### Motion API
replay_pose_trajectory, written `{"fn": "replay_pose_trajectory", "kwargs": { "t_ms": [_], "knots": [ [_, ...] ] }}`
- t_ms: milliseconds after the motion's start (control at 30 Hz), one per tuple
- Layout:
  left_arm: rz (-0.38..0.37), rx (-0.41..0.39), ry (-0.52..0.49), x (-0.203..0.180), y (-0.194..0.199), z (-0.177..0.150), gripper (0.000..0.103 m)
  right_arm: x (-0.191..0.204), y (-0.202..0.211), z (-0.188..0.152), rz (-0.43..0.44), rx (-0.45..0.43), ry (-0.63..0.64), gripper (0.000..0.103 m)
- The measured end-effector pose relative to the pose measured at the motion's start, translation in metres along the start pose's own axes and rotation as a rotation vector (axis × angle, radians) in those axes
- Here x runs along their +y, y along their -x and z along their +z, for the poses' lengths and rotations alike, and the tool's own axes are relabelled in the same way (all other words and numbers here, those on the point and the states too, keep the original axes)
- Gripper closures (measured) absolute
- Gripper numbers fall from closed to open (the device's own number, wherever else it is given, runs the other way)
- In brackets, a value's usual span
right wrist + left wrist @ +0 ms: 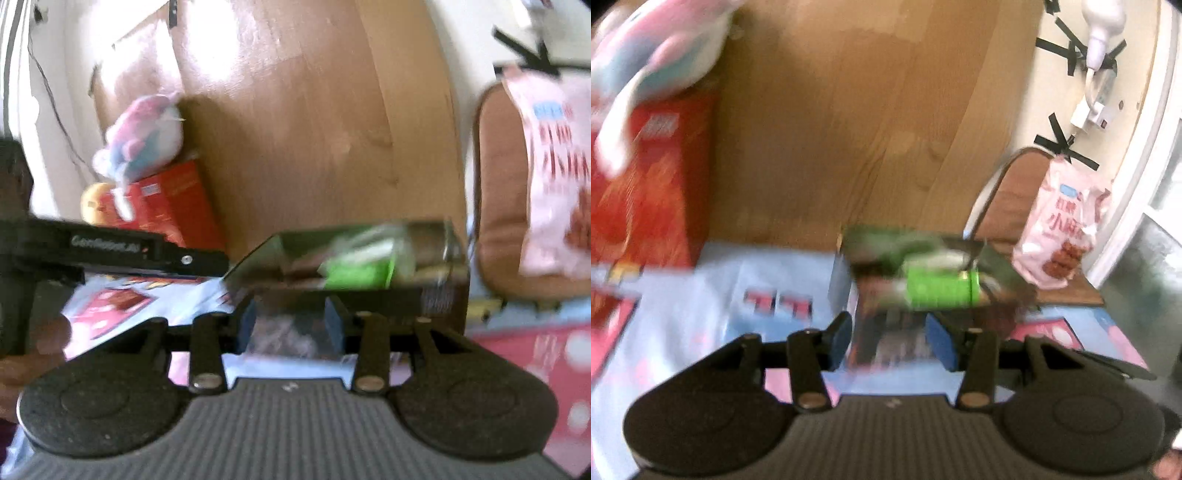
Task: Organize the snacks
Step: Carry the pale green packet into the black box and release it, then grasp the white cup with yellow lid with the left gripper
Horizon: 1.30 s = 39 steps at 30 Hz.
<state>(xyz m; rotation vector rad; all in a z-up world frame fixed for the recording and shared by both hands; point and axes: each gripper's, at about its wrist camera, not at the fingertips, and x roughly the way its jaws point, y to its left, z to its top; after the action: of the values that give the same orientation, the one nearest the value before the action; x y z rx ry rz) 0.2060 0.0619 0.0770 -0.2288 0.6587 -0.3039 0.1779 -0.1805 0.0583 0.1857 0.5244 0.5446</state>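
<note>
An open dark box stands on the patterned cloth, with a bright green snack packet lying in it. My left gripper is open, its blue pads either side of the box's near wall without clearly pressing it. In the right wrist view the same box and green packet lie just ahead. My right gripper is open too, with something blurred and translucent between its fingers. A pink snack bag stands in a brown tray to the right.
A red carton with a pastel plush toy on top stands at the left, against a wooden board. A light-blue printed cloth covers the surface. The other tool's black arm reaches in from the left, with a hand below it.
</note>
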Motion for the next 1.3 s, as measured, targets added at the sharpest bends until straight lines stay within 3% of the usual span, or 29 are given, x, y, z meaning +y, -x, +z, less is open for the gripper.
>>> {"fn": "replay_pose_trajectory", "kwargs": {
  "t_ms": [133, 233, 333, 400, 500, 600, 700, 800, 900, 967, 1033, 1200, 1300],
  "knots": [
    [-0.017, 0.069, 0.089, 0.018, 0.017, -0.038, 0.058, 0.001, -0.001, -0.025, 0.099, 0.12, -0.093, 0.058],
    [-0.026, 0.128, 0.143, 0.025, 0.02, -0.058, 0.058, 0.008, -0.001, -0.043, 0.123, 0.176, -0.124, 0.059],
    [-0.06, 0.163, 0.167, 0.023, 0.023, -0.076, 0.06, 0.017, 0.001, -0.054, 0.149, 0.203, -0.136, 0.067],
    [-0.079, 0.189, 0.143, 0.013, 0.024, -0.086, 0.061, 0.023, 0.005, -0.057, 0.154, 0.214, -0.121, 0.081],
    [-0.105, 0.216, 0.116, 0.001, 0.026, -0.103, 0.063, 0.025, 0.017, -0.065, 0.15, 0.224, -0.104, 0.087],
    [-0.091, 0.213, 0.06, -0.01, 0.036, -0.115, 0.062, 0.028, 0.027, -0.074, 0.145, 0.245, -0.077, 0.087],
    [-0.137, 0.238, 0.03, -0.015, 0.045, -0.121, 0.061, 0.031, 0.033, -0.073, 0.117, 0.236, -0.038, 0.085],
    [-0.129, 0.213, 0.02, -0.011, 0.059, -0.12, 0.058, 0.028, 0.035, -0.061, 0.098, 0.174, -0.062, 0.085],
    [-0.093, 0.154, 0.074, 0.008, 0.075, -0.113, 0.056, 0.029, 0.027, -0.05, 0.1, 0.146, -0.076, 0.081],
    [-0.064, 0.123, 0.126, 0.026, 0.083, -0.106, 0.056, 0.035, 0.013, -0.047, 0.106, 0.16, -0.059, 0.069],
    [-0.047, 0.105, 0.17, 0.042, 0.089, -0.102, 0.056, 0.042, -0.006, -0.047, 0.104, 0.19, -0.035, 0.065],
    [0.002, 0.08, 0.213, 0.066, 0.096, -0.097, 0.056, 0.058, -0.051, -0.048, 0.1, 0.274, 0.024, 0.066],
    [0.024, 0.051, 0.238, 0.08, 0.105, -0.096, 0.052, 0.078, -0.061, -0.046, 0.148, 0.302, 0.095, 0.068]
  ]
}}
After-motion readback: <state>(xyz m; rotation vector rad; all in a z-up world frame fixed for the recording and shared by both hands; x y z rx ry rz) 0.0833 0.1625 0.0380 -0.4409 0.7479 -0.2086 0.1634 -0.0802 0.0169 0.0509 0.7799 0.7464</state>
